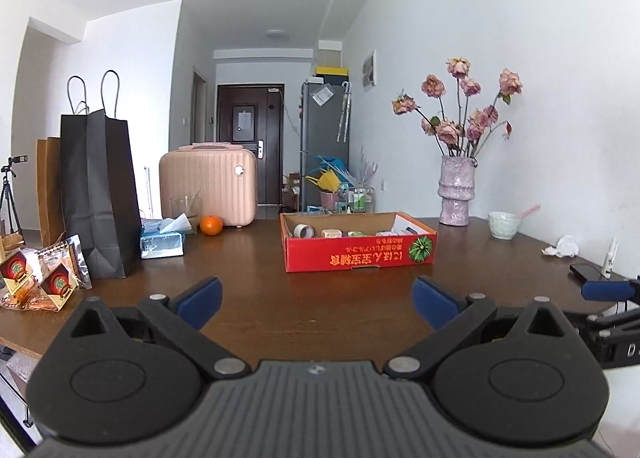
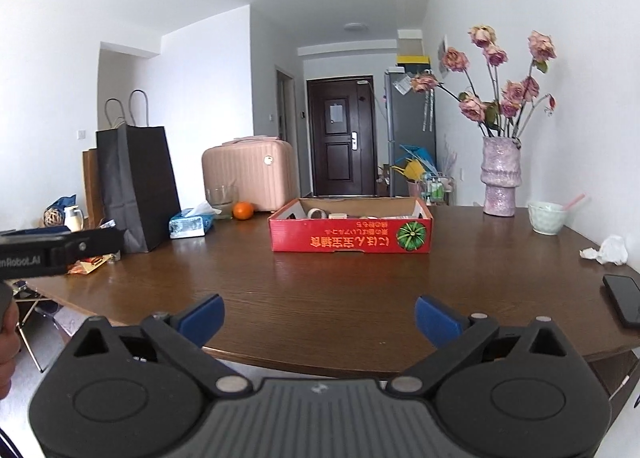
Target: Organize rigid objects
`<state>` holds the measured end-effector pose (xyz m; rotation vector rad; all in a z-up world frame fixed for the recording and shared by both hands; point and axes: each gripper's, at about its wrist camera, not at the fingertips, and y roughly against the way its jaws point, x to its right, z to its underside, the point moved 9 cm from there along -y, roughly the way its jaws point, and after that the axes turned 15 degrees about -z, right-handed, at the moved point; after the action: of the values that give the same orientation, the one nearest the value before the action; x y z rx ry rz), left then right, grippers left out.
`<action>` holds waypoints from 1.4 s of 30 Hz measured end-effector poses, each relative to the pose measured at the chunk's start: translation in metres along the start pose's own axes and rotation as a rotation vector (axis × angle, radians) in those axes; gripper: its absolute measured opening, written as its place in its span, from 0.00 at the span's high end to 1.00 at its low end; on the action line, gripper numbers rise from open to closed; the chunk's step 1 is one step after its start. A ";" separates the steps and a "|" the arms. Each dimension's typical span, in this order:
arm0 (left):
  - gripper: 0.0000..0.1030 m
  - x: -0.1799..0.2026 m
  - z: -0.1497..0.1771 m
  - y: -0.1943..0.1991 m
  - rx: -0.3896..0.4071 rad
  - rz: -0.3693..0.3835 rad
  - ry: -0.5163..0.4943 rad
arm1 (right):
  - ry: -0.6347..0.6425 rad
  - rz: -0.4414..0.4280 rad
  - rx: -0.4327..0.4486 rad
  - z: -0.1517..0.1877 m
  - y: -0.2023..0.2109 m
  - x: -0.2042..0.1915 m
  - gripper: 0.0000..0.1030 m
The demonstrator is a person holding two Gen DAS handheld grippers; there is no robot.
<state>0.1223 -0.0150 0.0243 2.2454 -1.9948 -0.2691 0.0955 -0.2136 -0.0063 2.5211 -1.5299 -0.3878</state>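
Note:
A red cardboard box (image 1: 360, 256) (image 2: 350, 236) sits on the brown table (image 1: 260, 278) (image 2: 320, 282), holding a tape roll (image 1: 304, 231) and several small items. My left gripper (image 1: 317, 300) stands open over the table, well short of the box, with nothing between its blue fingers. My right gripper (image 2: 319, 318) is open too, empty, near the table's front edge. The right gripper's blue finger (image 1: 606, 290) shows at the right edge of the left wrist view. The left gripper's black body (image 2: 52, 252) shows at the left edge of the right wrist view.
A black paper bag (image 1: 100, 194), snack packets (image 1: 44, 278), a tissue box (image 1: 162, 243), a glass (image 1: 185, 208), an orange (image 1: 211, 225) and a pink case (image 1: 208, 182) stand left. A vase of flowers (image 1: 456, 190), bowl (image 1: 503, 224), crumpled tissue (image 1: 562, 248), small bottle (image 1: 610, 258) and phone (image 2: 624, 300) lie right.

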 end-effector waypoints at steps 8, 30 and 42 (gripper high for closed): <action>0.00 0.005 0.002 0.001 0.001 0.012 -0.022 | 0.004 -0.001 0.008 0.000 0.001 0.001 0.01; 0.00 0.003 0.003 -0.001 -0.009 0.011 -0.017 | -0.023 0.003 0.023 -0.001 0.003 0.007 0.01; 0.00 0.005 0.002 0.000 -0.008 0.012 -0.021 | -0.032 0.004 0.022 0.001 0.003 0.009 0.01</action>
<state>0.1222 -0.0200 0.0223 2.2341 -2.0140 -0.3001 0.0966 -0.2226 -0.0076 2.5404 -1.5592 -0.4151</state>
